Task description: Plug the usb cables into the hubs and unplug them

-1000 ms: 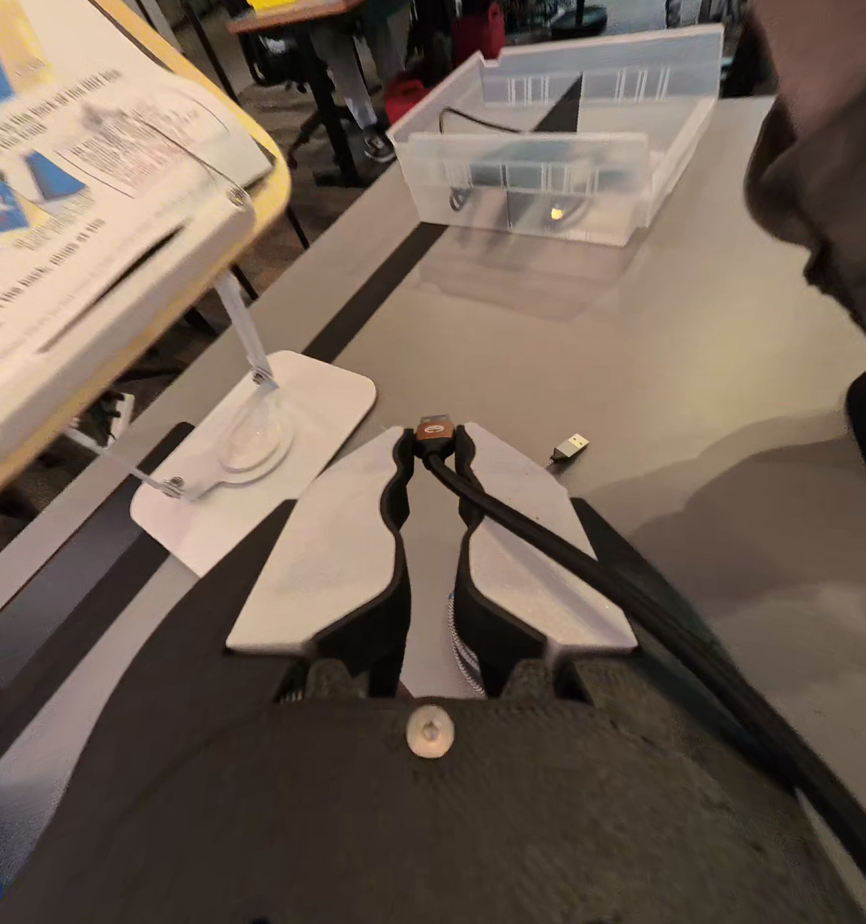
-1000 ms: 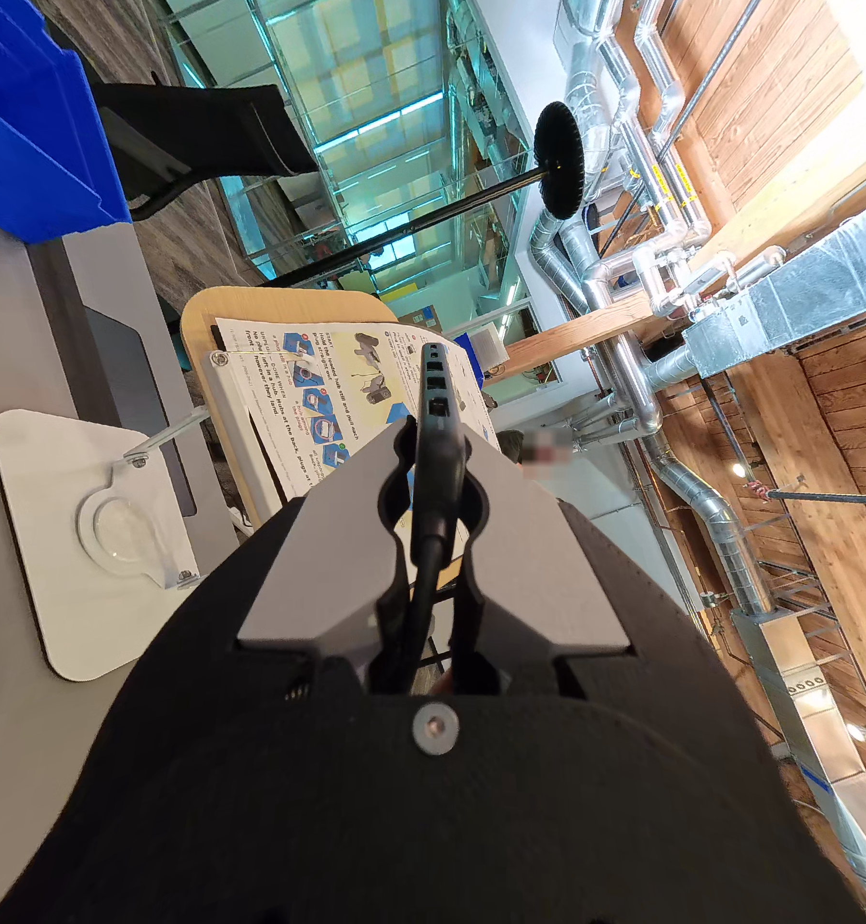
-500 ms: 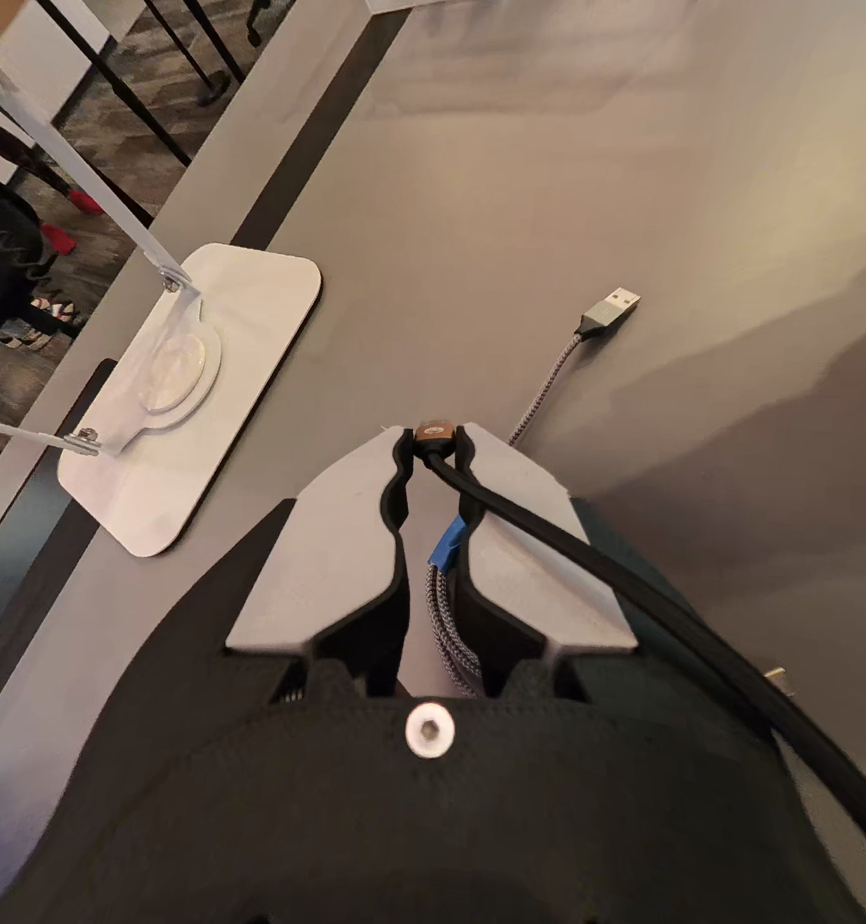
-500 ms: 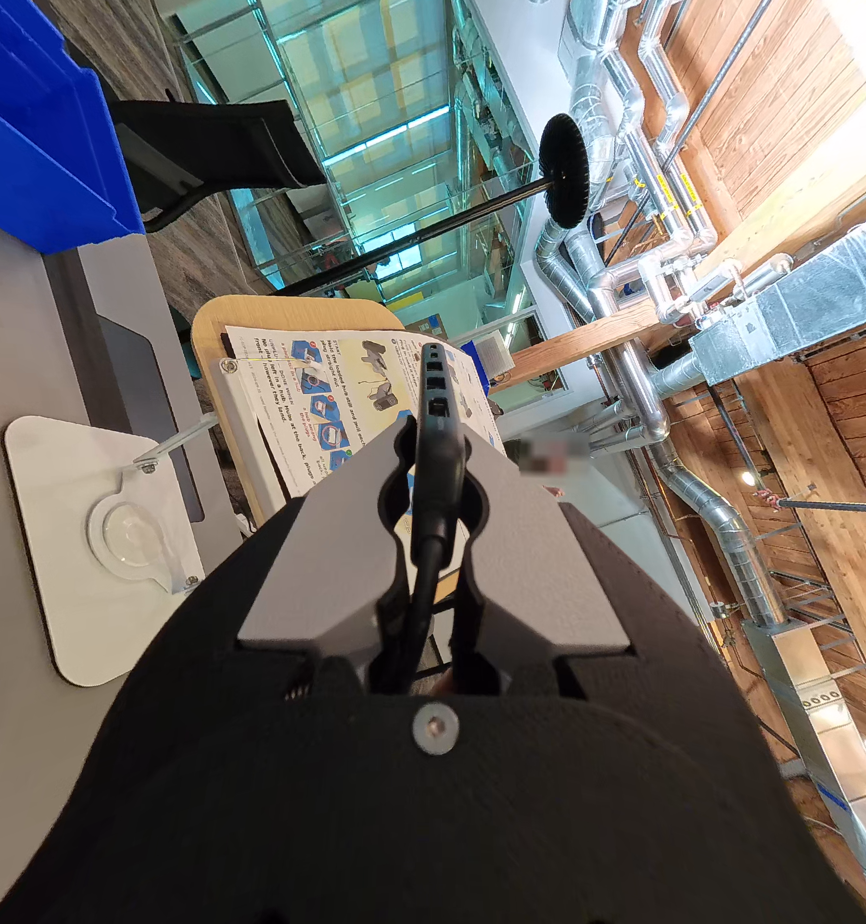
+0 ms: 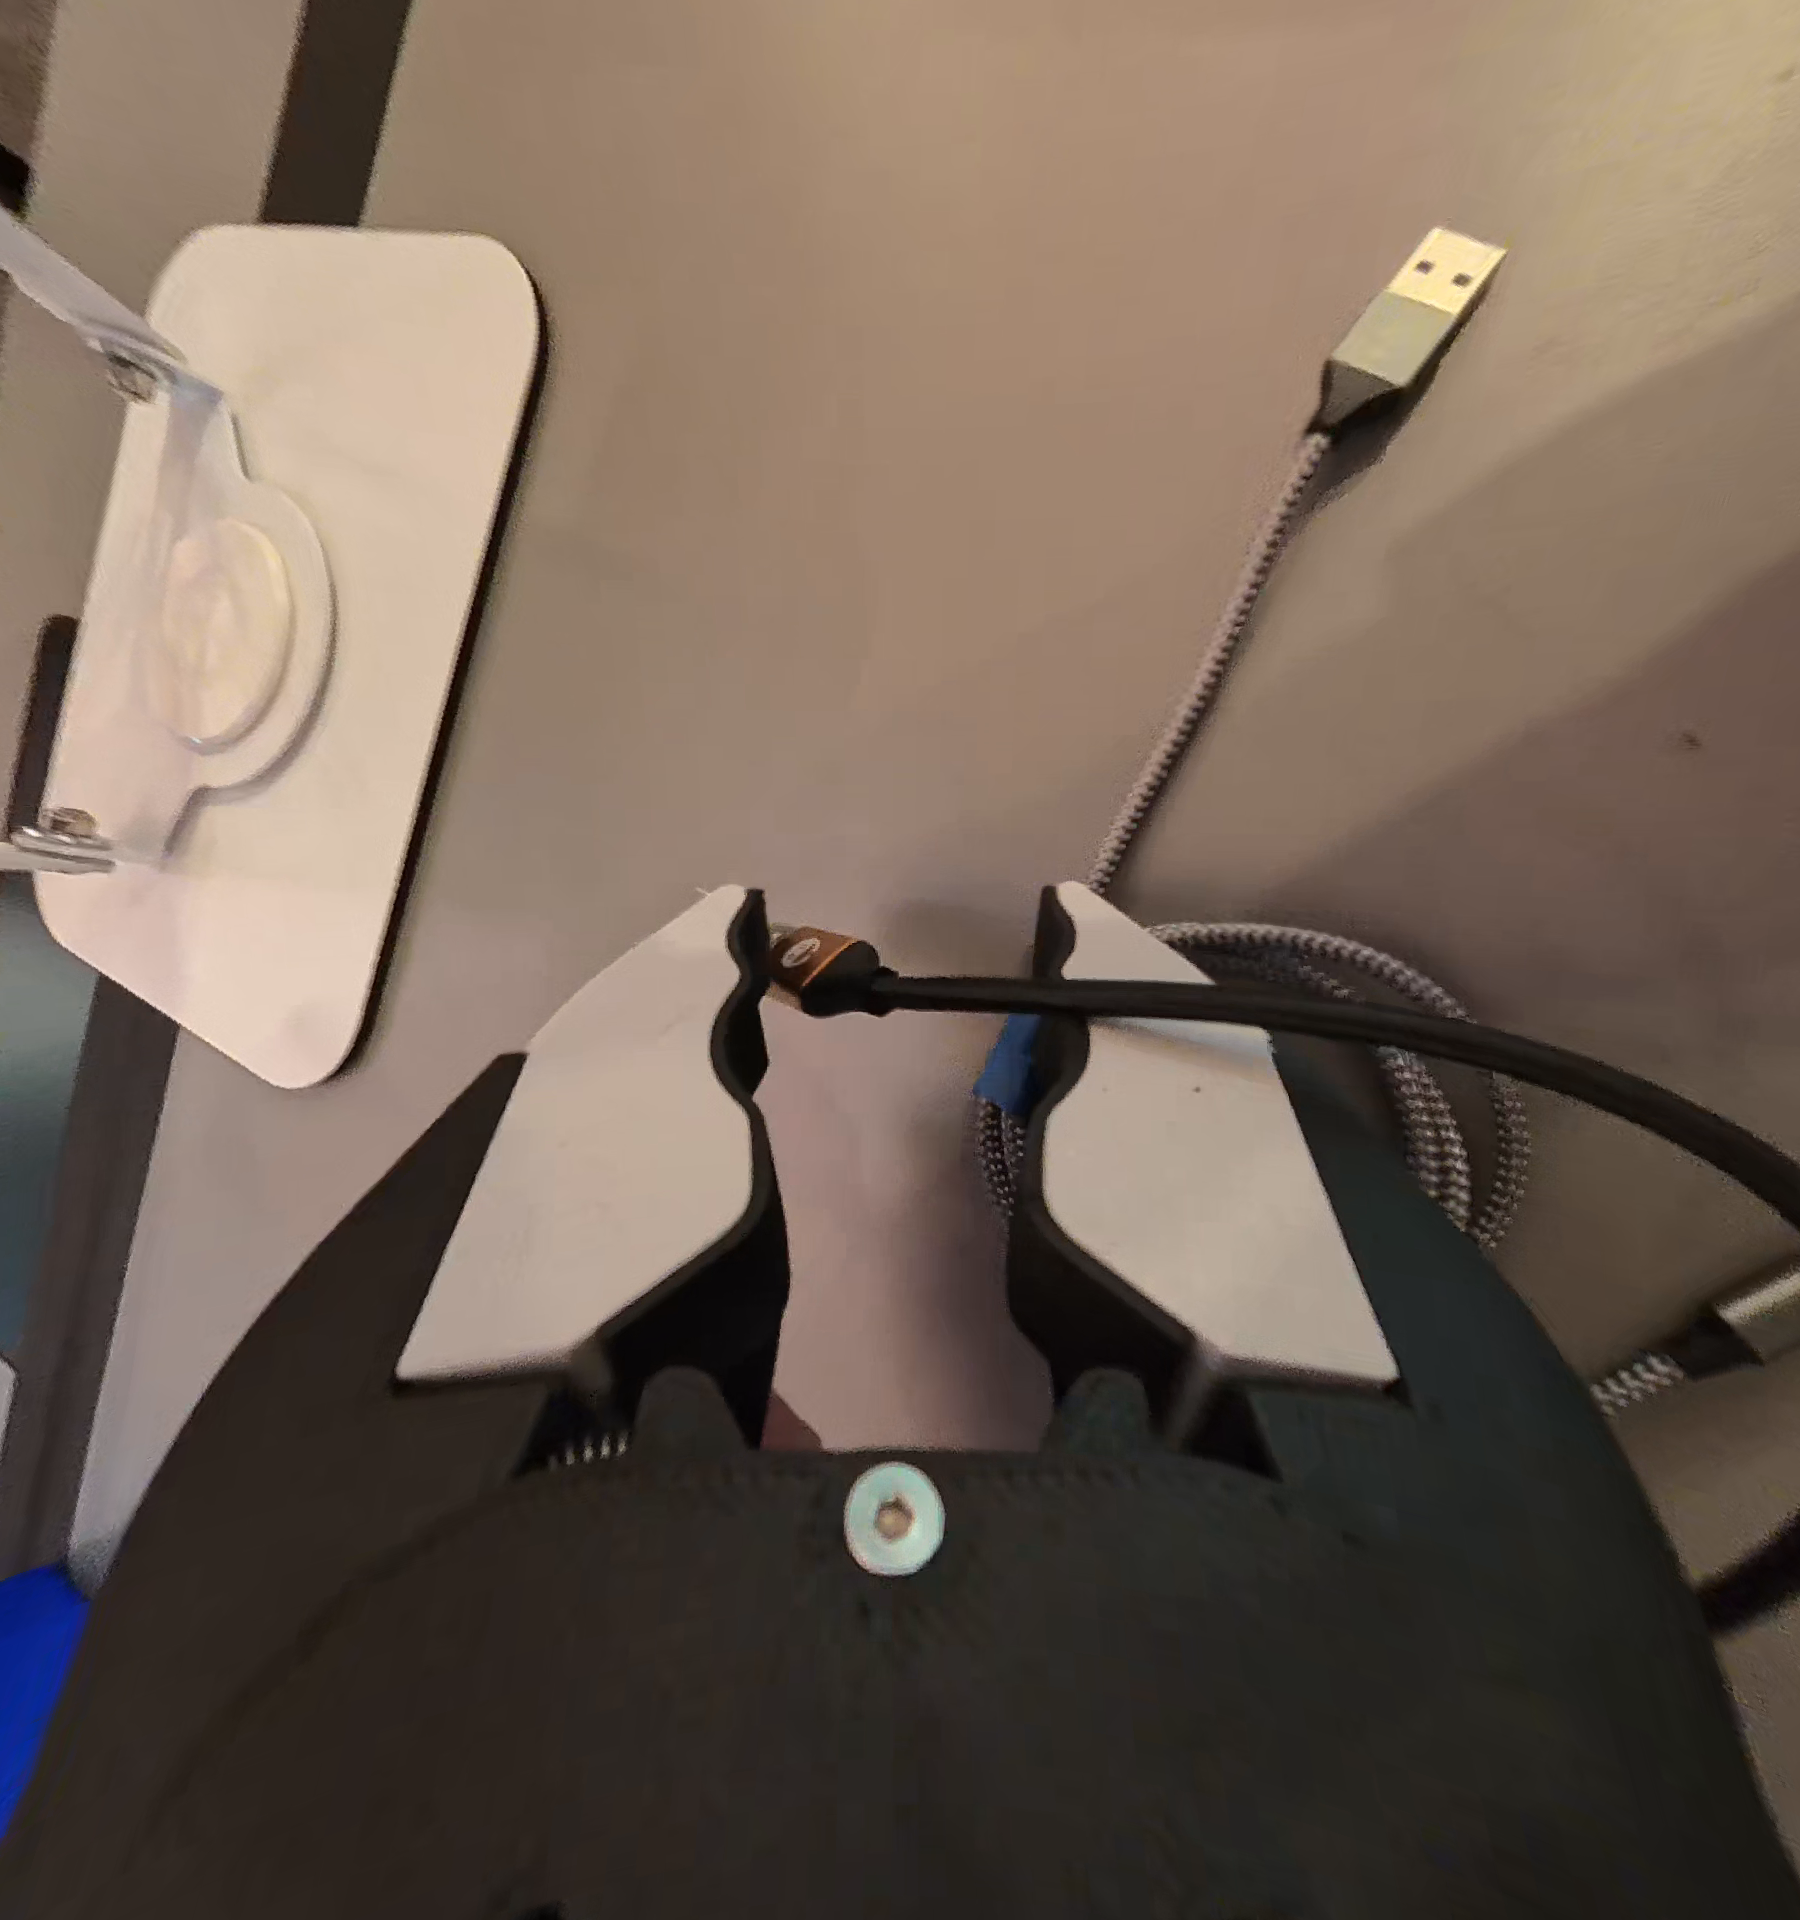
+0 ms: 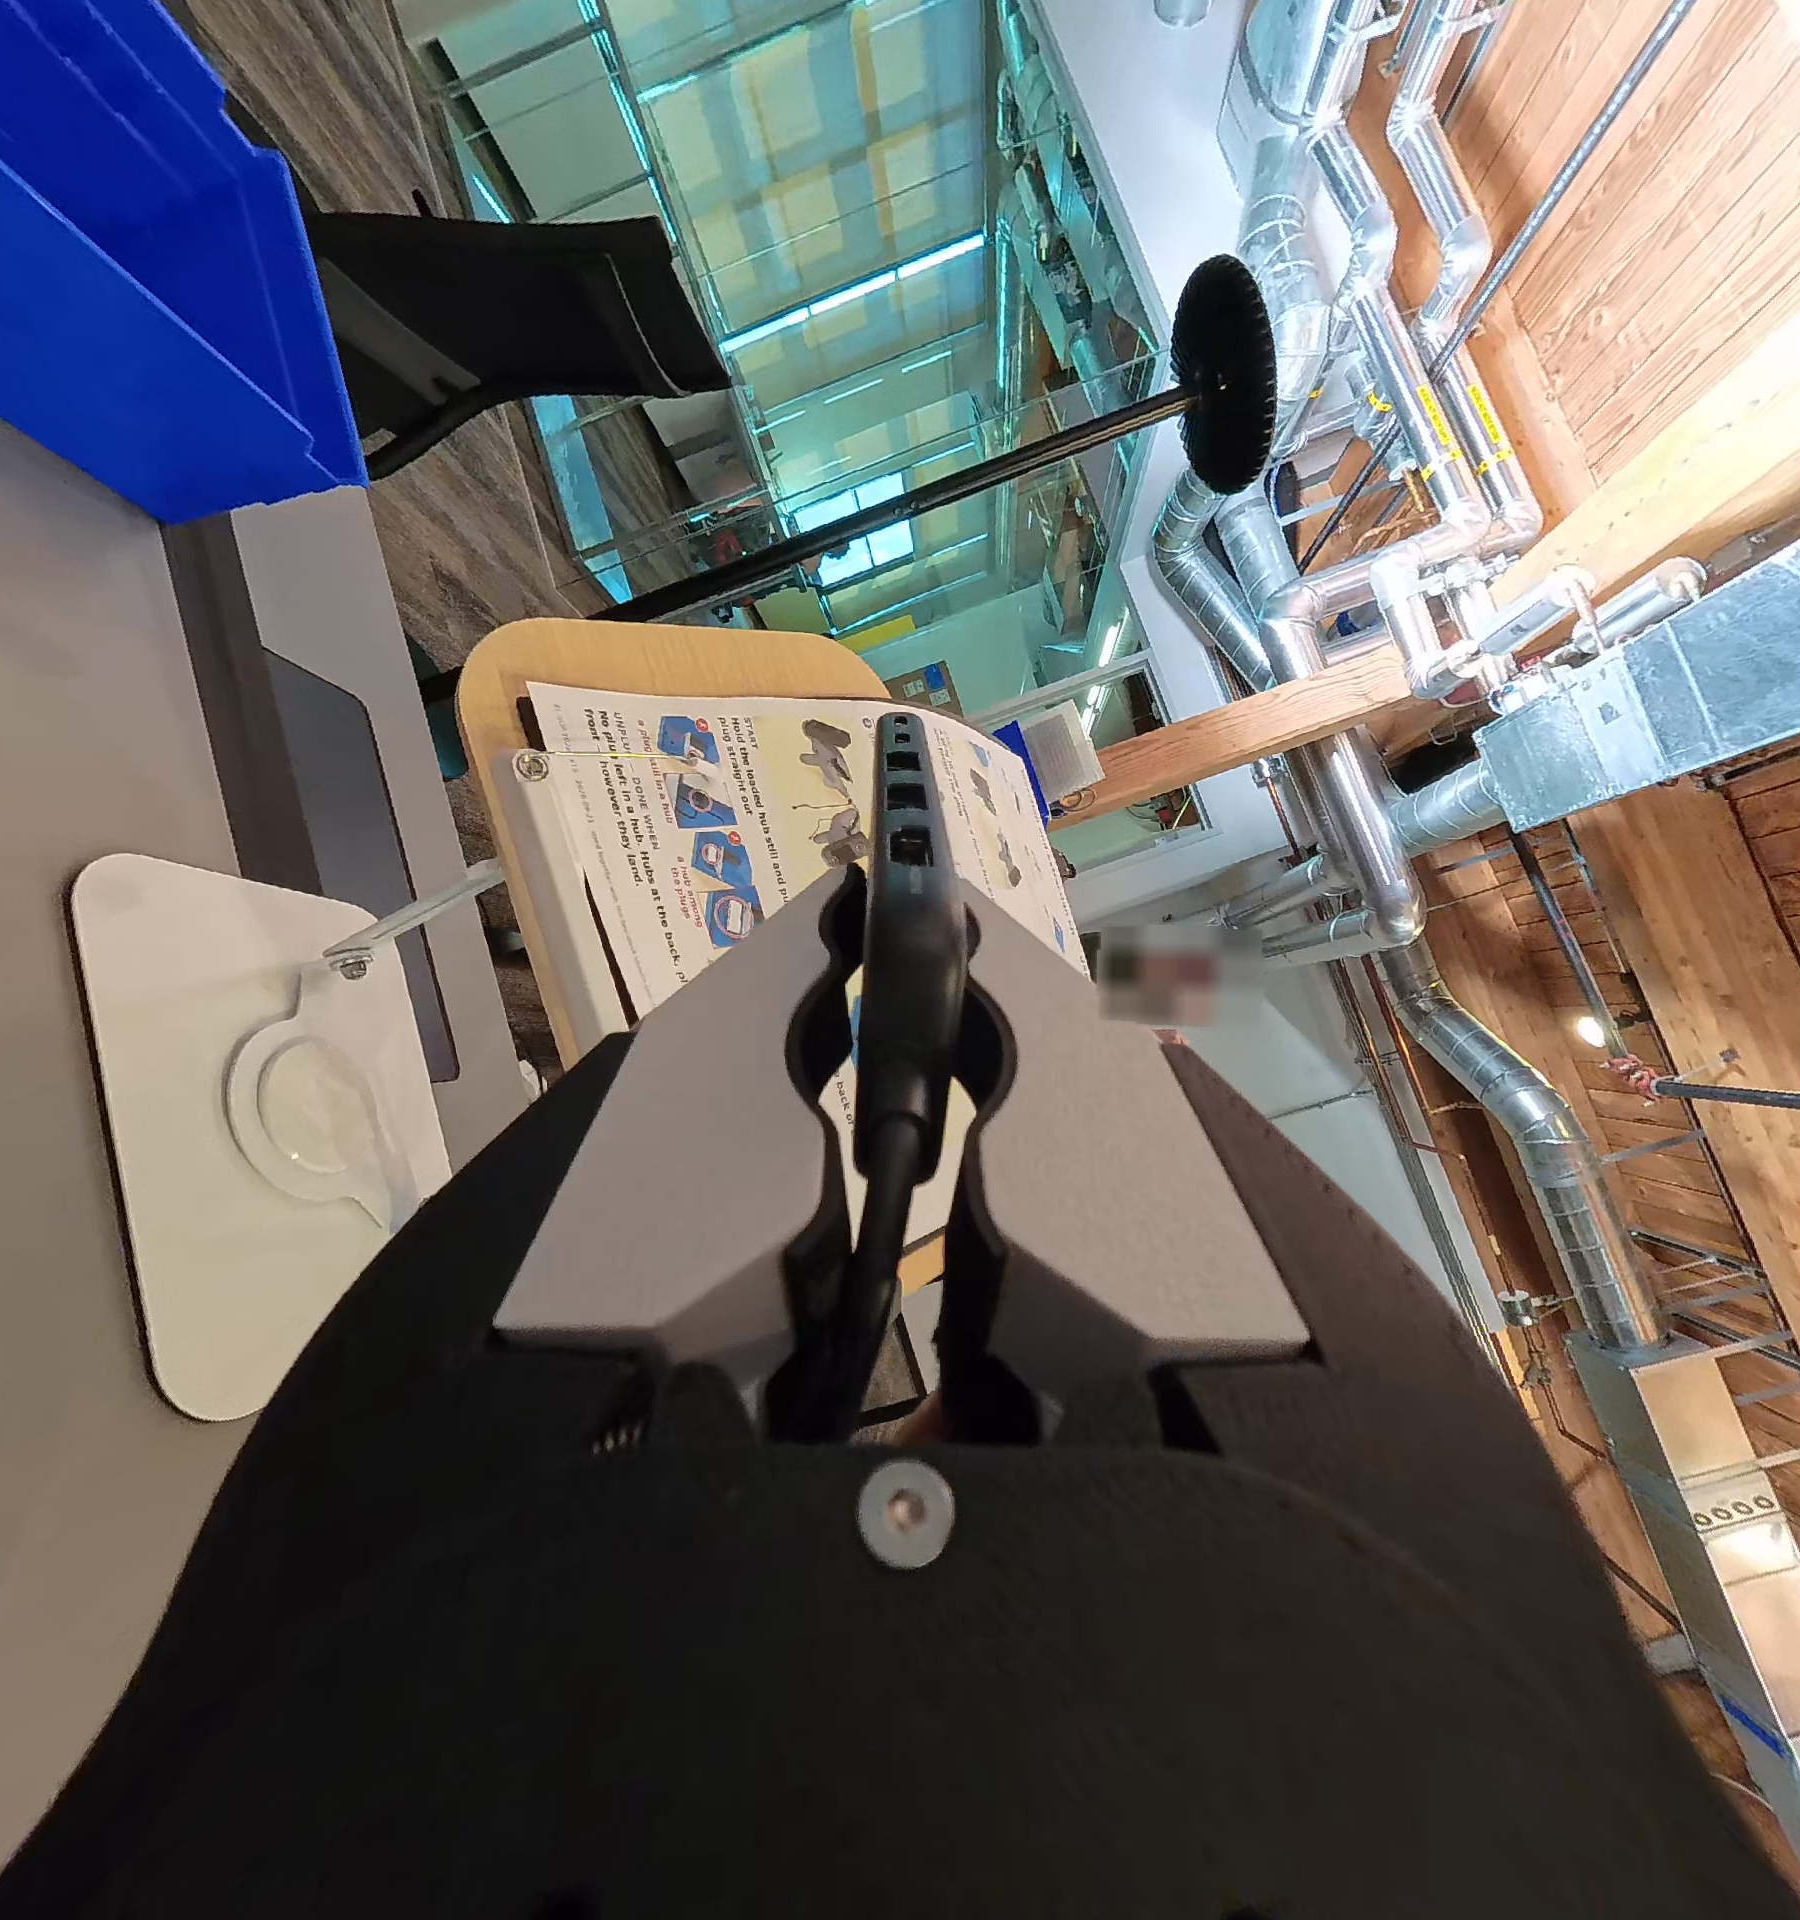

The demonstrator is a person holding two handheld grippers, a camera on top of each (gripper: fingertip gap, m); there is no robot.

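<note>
Jaws: left gripper [image 5: 896, 940] wide, dropping black cable's copper plug [image 5: 818, 956]; right gripper [image 6: 911, 909] clamps black hub [image 6: 906, 831]. I'd grab braided grey cable's plug [image 5: 1395, 332] squarely by its shell.

Black cable [image 5: 1239, 1013] with a copper-coloured plug [image 5: 818, 961] sits between the spread fingers, plug tip against the left one, cord draped over the right one. Grey braided cable [image 5: 1202, 675] lies just past the right fingertip, silver plug [image 5: 1415, 312] pointing away. Slim black hub [image 6: 906, 883] is pinched edge-on between the other fingers, ports poking out beyond the tips.
</note>
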